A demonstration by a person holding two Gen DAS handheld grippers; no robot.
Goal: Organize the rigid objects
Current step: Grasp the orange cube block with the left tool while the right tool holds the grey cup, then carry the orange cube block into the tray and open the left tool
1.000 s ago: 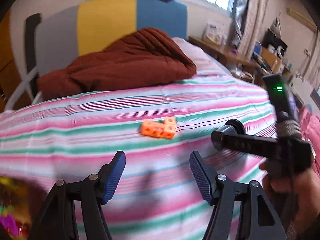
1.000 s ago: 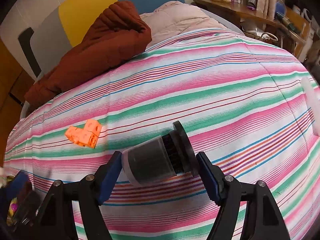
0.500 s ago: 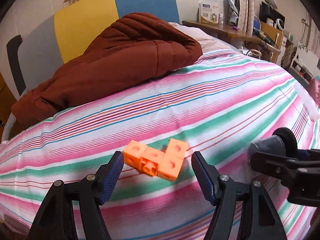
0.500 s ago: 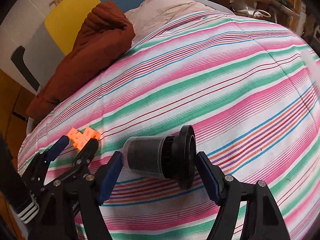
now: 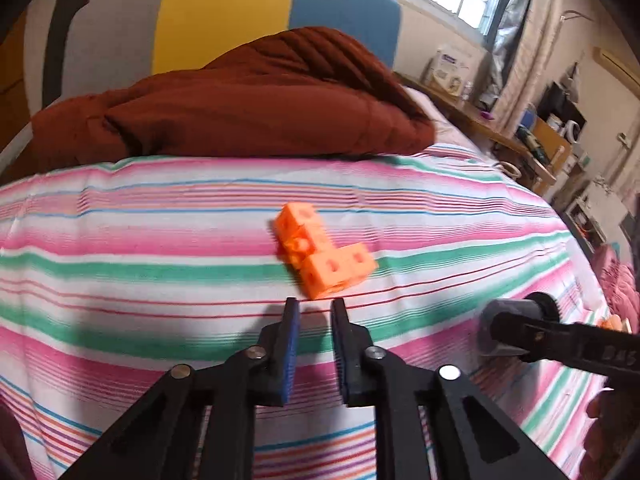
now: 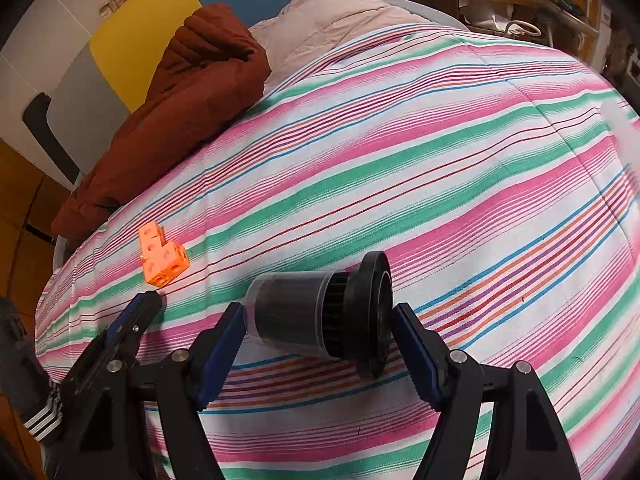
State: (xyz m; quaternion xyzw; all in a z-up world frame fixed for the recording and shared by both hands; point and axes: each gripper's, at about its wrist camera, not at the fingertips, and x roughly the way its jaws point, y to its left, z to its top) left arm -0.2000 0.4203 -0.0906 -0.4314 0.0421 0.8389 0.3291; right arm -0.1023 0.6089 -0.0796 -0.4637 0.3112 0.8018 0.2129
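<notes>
An orange block piece (image 5: pixel 322 250) made of joined cubes lies on the striped bedspread (image 5: pixel 160 272), just beyond the tips of my left gripper (image 5: pixel 313 305). The left gripper's jaws stand nearly closed with a narrow gap and hold nothing. The orange piece also shows in the right wrist view (image 6: pixel 162 256), with the left gripper (image 6: pixel 146 304) just below it. My right gripper (image 6: pixel 318 320) is shut on a black cylinder with a wide black cap (image 6: pixel 320 314), held sideways above the bed. The cylinder also shows in the left wrist view (image 5: pixel 516 320).
A rust-brown quilt (image 5: pixel 224 100) is heaped at the head of the bed with a pink pillow (image 6: pixel 344 20) beside it. A yellow, blue and grey headboard (image 5: pixel 224 12) stands behind. A cluttered wooden desk (image 5: pixel 520 136) runs along the right side.
My left gripper's jaws have closed from wide open to nearly shut and it has pulled back; the orange piece, which lay between them, has turned and now lies beyond the tips. The right gripper still holds the cylinder.
</notes>
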